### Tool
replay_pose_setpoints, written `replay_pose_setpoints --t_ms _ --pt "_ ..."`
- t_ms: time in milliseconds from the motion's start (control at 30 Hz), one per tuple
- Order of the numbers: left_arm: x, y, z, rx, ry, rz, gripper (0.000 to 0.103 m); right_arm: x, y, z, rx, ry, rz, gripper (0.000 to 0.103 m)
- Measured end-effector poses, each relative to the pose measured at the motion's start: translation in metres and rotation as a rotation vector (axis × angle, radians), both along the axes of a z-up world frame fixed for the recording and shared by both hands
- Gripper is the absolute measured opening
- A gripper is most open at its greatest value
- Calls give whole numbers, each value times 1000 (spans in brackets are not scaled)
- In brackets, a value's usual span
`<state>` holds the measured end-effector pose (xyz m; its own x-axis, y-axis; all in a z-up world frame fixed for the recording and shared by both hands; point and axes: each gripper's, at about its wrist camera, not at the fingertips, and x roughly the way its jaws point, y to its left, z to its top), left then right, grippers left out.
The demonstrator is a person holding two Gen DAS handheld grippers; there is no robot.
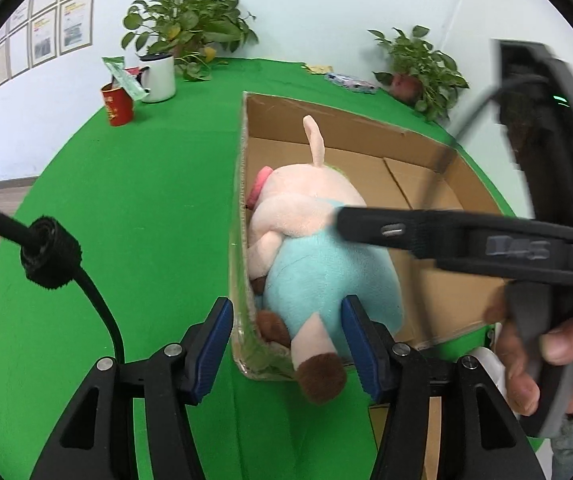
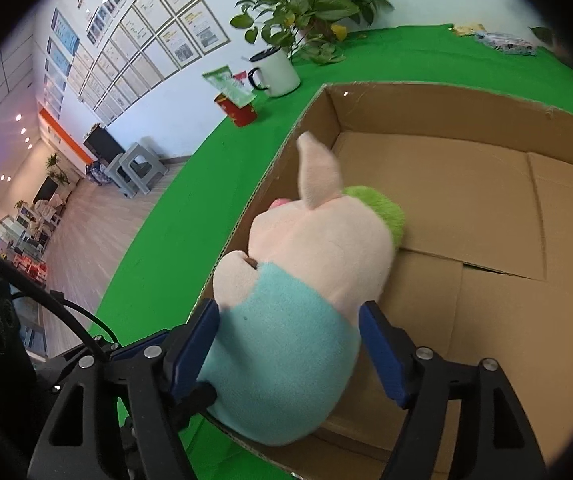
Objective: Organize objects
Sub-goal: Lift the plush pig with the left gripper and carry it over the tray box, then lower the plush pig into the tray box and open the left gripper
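Plush pig point(image 2: 306, 304) is seated inside the cardboard box point(image 2: 486, 208), pressed against the wall nearest the green tablecloth point(image 2: 190, 208), head and ear pointing away from the fingers. Right gripper point(image 2: 290, 348) is spread around the teal body; both blue pads point(image 2: 196, 344) appear to touch the fabric, but little compression is visible, so whether it is clamped or merely bracketing cannot be told. Left gripper point(image 1: 286, 344) is open, its pads point(image 1: 216, 344) straddling the near box corner: one finger outside the wall, the other inside, beside the pig's rump, with a brown-tipped leg point(image 1: 318, 368) hanging between them; nothing is held. Handling, as judged: toy is light, soft and compliant, not fragile, and fuzzy enough that slip is unlikely; the stuffing is expected to squash, so a deep closure across the thick teal torso is preferred over ear or limbs, which would flop. View differences: only the left wrist view shows the right gripper from outside, with the person's hand point(image 1: 534, 364) on its grip, plus the second potted plant point(image 1: 418, 68) ahead of the fingers. Only the right wrist view shows the green tuft point(image 2: 382, 212) on the pig's head, the box floor flaps, and the room beyond. White mug point(image 2: 276, 70) and red cup point(image 2: 240, 110) are seen in both, well ahead of the fingers.
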<state>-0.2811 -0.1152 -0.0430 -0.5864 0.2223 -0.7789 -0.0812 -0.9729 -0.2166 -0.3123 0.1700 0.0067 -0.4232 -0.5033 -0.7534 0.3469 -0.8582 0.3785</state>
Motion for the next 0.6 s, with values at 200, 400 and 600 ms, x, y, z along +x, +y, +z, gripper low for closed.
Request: replay_pose_setpoints --t_ms 200,400,600 --pt "-1 4 -3 11 -13 11 54 36 49 22 -25 83 -117 103" --pt "-3 11 -4 -14 -23 18 42 84 72 29 88 203 -169 103" --pt "8 23 7 -75 10 46 45 125 78 39 217 329 -280 103"
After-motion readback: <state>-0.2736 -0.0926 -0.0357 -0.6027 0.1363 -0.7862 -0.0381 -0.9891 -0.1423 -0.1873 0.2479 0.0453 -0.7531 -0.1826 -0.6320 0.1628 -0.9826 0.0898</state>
